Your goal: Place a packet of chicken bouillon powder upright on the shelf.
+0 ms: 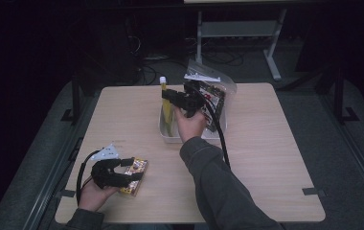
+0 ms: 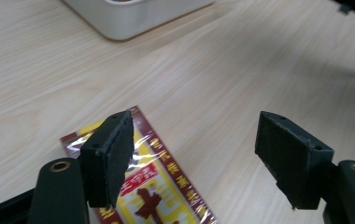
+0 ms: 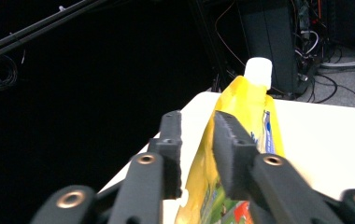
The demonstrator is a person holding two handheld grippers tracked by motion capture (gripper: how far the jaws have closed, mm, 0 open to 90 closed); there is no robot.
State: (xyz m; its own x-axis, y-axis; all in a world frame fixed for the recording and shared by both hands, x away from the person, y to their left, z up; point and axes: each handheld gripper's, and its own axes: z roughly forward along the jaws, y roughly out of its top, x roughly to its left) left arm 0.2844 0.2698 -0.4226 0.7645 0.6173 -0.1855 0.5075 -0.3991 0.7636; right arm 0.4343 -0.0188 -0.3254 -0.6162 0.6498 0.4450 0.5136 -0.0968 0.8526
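- The left gripper point(image 1: 122, 171) holds its jaws spread wide and grasping nothing; in the left gripper view one pad point(image 2: 112, 156) hangs over the red-and-yellow packet point(image 2: 154, 186), the other over bare wood.
- That packet lies flat on the bench point(image 1: 266, 158) near its front left corner, under the left gripper and well apart from the white tray point(image 1: 166, 135).
- The right gripper point(image 1: 173, 97) reaches over the tray at the far middle of the bench; its jaws stand on either side of the yellow spouted pouch point(image 3: 241, 135), slightly parted. One pad point(image 3: 227, 149) lies against the film, while the other looks clear of it, so I judge the pouch released rather than clenched.
- The pouch stands upright in the tray, white cap point(image 3: 259, 71) on top, with a clear bag of goods point(image 1: 213, 93) just beside it.
- Risk: unsupported, the tall soft pouch could sag or tip over the tray wall; the left jaws could skid on the packet's glossy wrap.
- Hard to tell: the pouch's base and the tray's contents are hidden by the hand point(image 1: 189, 125); the packet's print is cut off.
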